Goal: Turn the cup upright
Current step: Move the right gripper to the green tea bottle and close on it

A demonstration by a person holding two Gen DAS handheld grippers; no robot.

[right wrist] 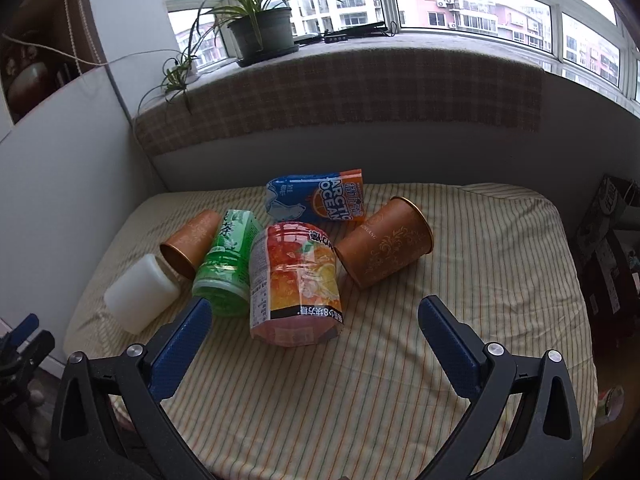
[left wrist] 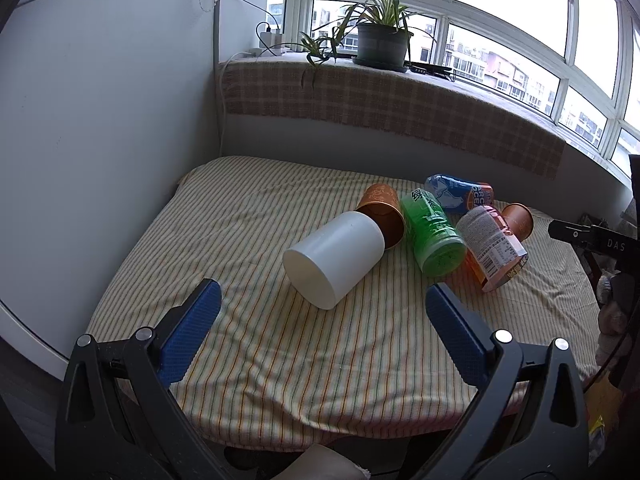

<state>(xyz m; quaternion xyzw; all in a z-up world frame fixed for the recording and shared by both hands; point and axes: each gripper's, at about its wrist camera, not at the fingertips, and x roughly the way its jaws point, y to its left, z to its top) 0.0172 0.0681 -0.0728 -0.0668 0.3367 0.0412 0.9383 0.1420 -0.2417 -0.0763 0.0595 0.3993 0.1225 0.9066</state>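
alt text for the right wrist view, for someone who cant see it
Six containers lie tipped over on a striped tablecloth: white cup, two copper cups, green bottle, orange bottle, blue pouch. The open right gripper hovers in front, holding nothing.

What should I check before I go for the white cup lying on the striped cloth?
1. Left tool open and empty: ok.
2. Right tool open and empty: ok.
3. White cup on its side, closed base toward the left tool: ok.
4. Cup free of neighbours: not ok, its far end meets the copper cup.
5. Cup's mouth unobstructed: cannot tell, hidden.
6. Open striped cloth for standing it: ok.
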